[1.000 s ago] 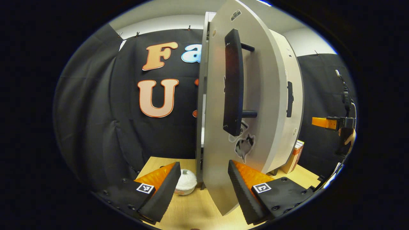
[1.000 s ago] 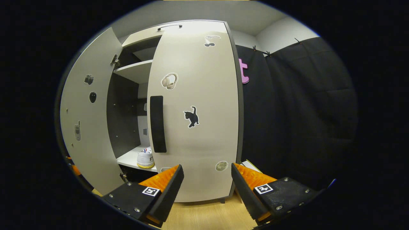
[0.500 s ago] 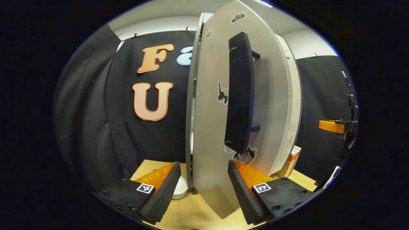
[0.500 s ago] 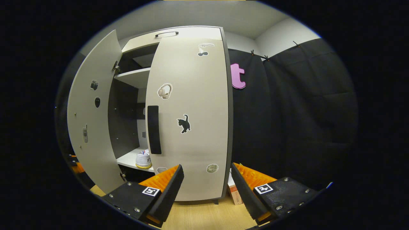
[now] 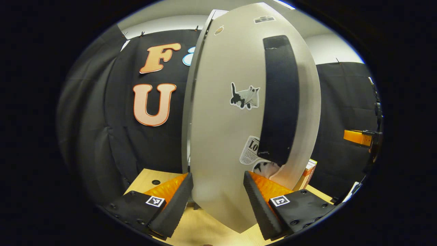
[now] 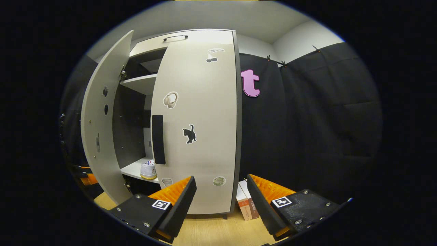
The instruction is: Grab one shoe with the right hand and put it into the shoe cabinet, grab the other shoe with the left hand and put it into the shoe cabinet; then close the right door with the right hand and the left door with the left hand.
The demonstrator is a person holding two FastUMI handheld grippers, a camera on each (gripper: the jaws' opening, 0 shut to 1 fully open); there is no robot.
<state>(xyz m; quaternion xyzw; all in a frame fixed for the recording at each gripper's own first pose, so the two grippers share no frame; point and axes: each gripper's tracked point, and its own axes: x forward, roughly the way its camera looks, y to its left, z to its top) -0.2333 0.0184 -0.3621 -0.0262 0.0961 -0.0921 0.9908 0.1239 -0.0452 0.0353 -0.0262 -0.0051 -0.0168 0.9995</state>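
Observation:
In the left gripper view the cabinet's left door (image 5: 225, 136) stands right in front of me, with its black handle (image 5: 280, 99) toward the right. My left gripper (image 5: 218, 201) is open, and the door's lower face sits between its fingers. In the right gripper view the shoe cabinet (image 6: 177, 37) shows its right door (image 6: 201, 143) lying flat against the front. The left door (image 6: 102, 130) stands part way open. A white shoe (image 6: 149, 169) rests on the lower shelf in the gap. My right gripper (image 6: 220, 201) is open and holds nothing, a short way back from the right door.
A small box (image 6: 246, 205) stands on the wooden table (image 6: 211, 232) beside the cabinet's right foot. Black cloth walls close in behind and to the right. The other gripper (image 5: 362, 136) shows at the far right of the left gripper view.
The left door has swung further toward the cabinet, with my left gripper following it. My right gripper has drawn back from the right door, so the box beside the cabinet has come into view.

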